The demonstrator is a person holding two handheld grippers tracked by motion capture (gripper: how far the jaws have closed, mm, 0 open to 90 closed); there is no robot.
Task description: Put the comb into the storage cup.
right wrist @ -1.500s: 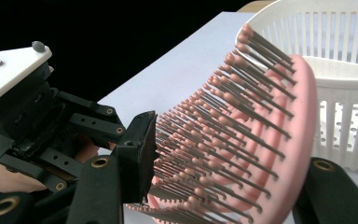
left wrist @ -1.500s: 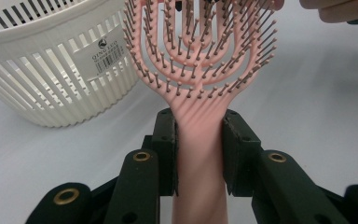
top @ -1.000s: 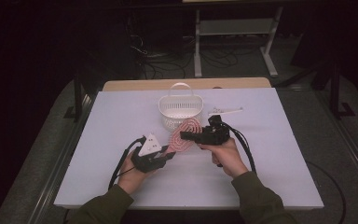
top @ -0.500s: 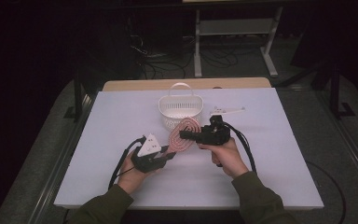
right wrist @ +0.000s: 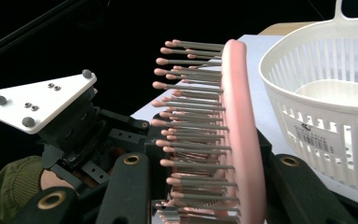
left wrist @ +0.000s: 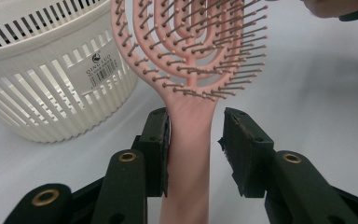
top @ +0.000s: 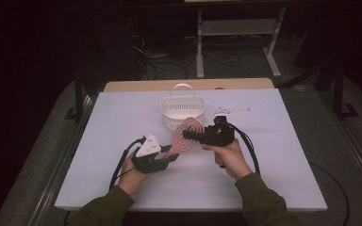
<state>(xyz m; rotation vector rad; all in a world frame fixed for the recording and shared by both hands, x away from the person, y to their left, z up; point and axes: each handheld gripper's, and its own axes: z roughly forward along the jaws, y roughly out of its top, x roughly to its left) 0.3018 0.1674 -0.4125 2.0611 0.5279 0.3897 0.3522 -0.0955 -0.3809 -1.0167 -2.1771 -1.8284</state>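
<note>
A pink hairbrush (top: 183, 136) spans between both grippers above the white table (top: 273, 155). My right gripper (top: 188, 134) is shut on the brush's bristled head (right wrist: 240, 121), which stands on edge between its jaws. My left gripper (top: 172, 158) is at the handle (left wrist: 189, 140). Its jaws have just been opening: the handle lies against the left pad (left wrist: 161, 144), and a gap shows to the right pad (left wrist: 237, 149). The left gripper's body with its grey plate (right wrist: 37, 100) shows across from the right gripper (right wrist: 209, 186).
A white slatted basket (top: 181, 113) with a handle stands just behind the brush, close to both grippers (left wrist: 42, 93) (right wrist: 335, 98). A small white object (top: 231, 111) lies to the basket's right. Cables trail from both grippers toward the table's near edge.
</note>
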